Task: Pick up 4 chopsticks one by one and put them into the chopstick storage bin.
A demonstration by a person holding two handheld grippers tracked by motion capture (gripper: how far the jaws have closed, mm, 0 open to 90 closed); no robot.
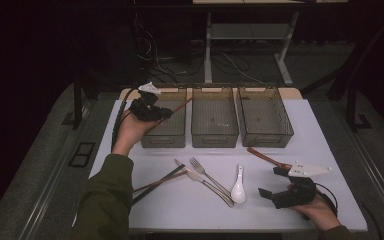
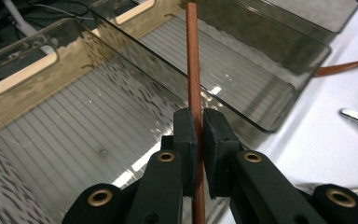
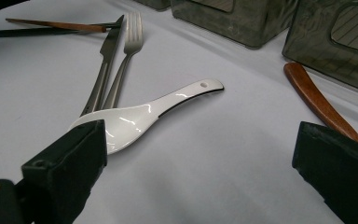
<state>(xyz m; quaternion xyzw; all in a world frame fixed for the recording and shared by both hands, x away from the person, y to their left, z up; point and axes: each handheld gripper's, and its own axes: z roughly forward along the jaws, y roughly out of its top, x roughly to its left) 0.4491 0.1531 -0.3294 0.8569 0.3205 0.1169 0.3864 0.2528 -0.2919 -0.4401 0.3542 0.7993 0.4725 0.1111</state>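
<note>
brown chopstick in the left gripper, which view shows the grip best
The left gripper view: the brown chopstick stands pinched between the left gripper pads, over a smoky bin. The high view shows it small, slanting across that bin. The right gripper view adds nothing certain.

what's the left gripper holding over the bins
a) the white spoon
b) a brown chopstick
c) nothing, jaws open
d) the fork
b: in the left gripper view the left gripper has its jaws clamped on a brown chopstick above the leftmost bin, while the white spoon and the fork lie on the table.
</note>
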